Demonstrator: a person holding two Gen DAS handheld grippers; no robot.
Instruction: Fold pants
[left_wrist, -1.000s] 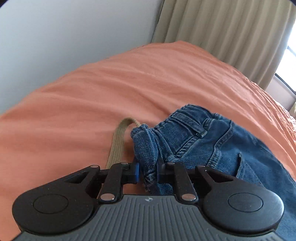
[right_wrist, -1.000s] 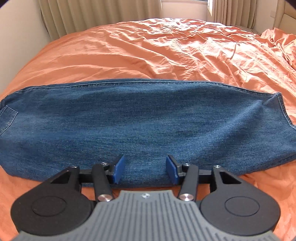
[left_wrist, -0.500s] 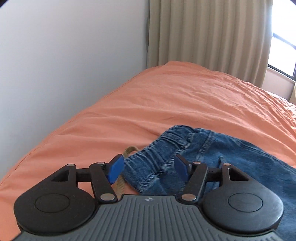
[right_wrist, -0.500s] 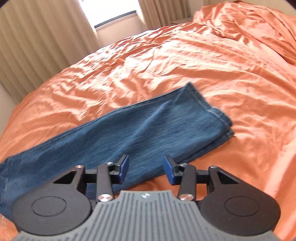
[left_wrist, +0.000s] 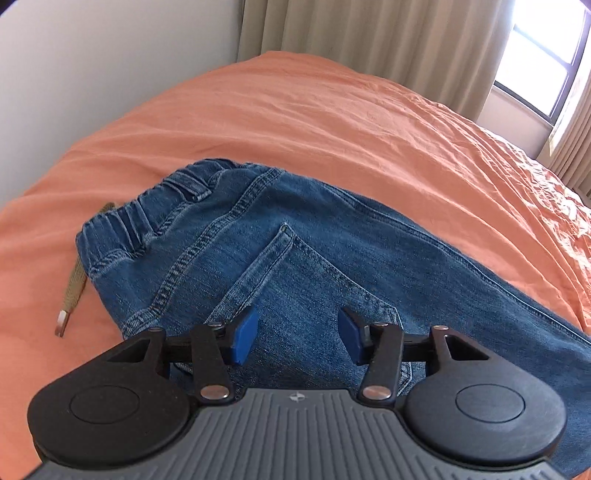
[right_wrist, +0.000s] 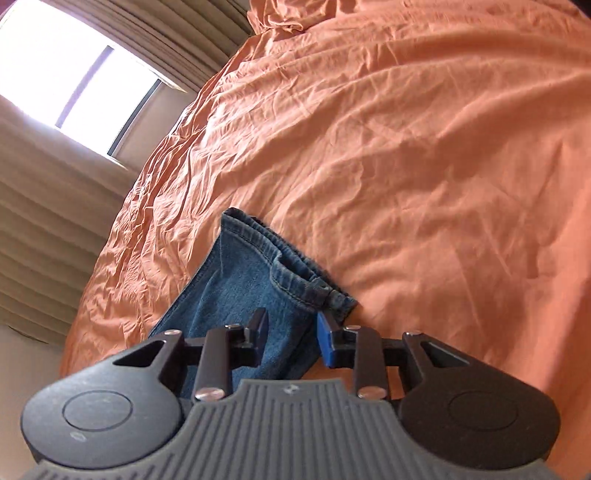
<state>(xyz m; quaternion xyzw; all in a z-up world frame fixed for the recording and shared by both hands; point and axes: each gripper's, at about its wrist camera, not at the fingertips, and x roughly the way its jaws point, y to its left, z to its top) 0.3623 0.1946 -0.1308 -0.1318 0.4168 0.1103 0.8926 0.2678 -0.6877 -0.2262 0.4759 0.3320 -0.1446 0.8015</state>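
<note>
The jeans (left_wrist: 332, 266) lie flat on the orange bed (left_wrist: 332, 122), doubled lengthwise so one leg rests on the other. The waistband (left_wrist: 147, 218) is at my left end; the hems (right_wrist: 295, 269) are at my right end.

Left gripper (left_wrist: 295, 338): jaws apart, nothing between the pads. They have narrowed a little in the last moment but are clearly open. It hangs above the seat, over the back pocket (left_wrist: 306, 295). A tan drawstring (left_wrist: 74, 291) trails from the waistband onto the bed.

Right gripper (right_wrist: 291, 341): jaws have just been closing. The near corner of the stacked hems sits between them. I cannot tell whether the pads press on the cloth yet; a gap shows on both sides, so I treat it as not gripped.

Handling, as I judge it:
- Denim is soft but has body. It will drape and sag when lifted, not hold a shape.
- It is moderately heavy for cloth. A shallow pinch at one edge may slip out.
- It is not fragile or slick. A firm grip does no harm.
- The two layers can slide apart. Both must be inside the jaws.

Where I would take hold:
- Right: on the stitched hems, where the cloth is thickest, catching both legs.
- Left: on the gathered waistband or the seat edge, to pin or lift that end.
- Keep clear of the drawstring.
</note>
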